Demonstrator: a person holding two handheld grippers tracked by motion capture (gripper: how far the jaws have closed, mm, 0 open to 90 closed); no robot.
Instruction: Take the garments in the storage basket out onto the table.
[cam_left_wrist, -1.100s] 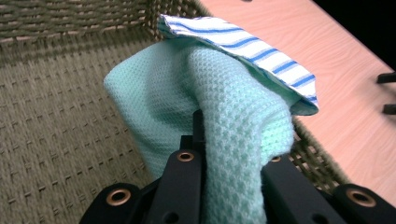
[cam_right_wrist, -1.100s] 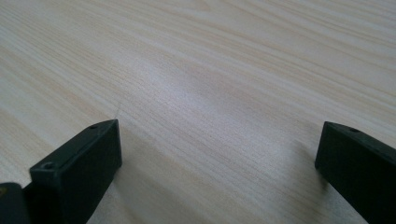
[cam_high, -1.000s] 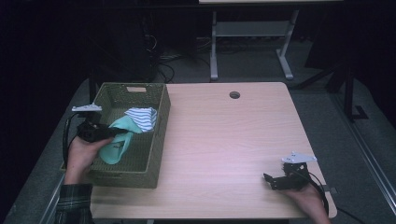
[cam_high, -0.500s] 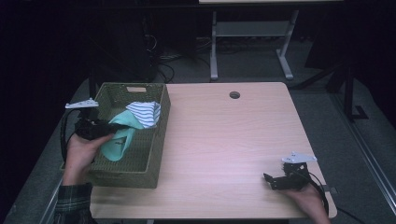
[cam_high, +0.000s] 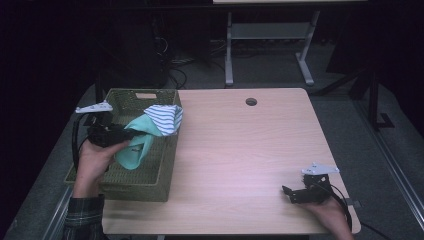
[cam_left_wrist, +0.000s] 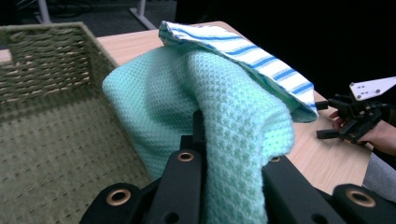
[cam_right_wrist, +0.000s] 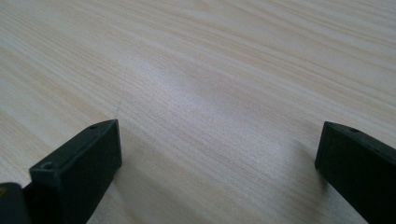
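Note:
A mint-green knitted cloth hangs above the woven green basket, and my left gripper is shut on it. In the left gripper view the mint cloth is bunched between the black jaws of my left gripper. A white cloth with blue stripes lies draped over the mint one, out past the basket's right rim; the striped cloth covers the top of the bundle. My right gripper rests open on the table near the front right corner, and my right gripper has only bare wood between its jaws.
The light wooden table has a round cable hole near its far edge. The basket's woven floor lies below the lifted cloths. A metal desk frame stands on the dark floor beyond the table.
My left gripper has risen and shifted toward the table's left edge, lifting the mint cloth higher out of the basket with the striped cloth riding on it. The right gripper has stayed put.

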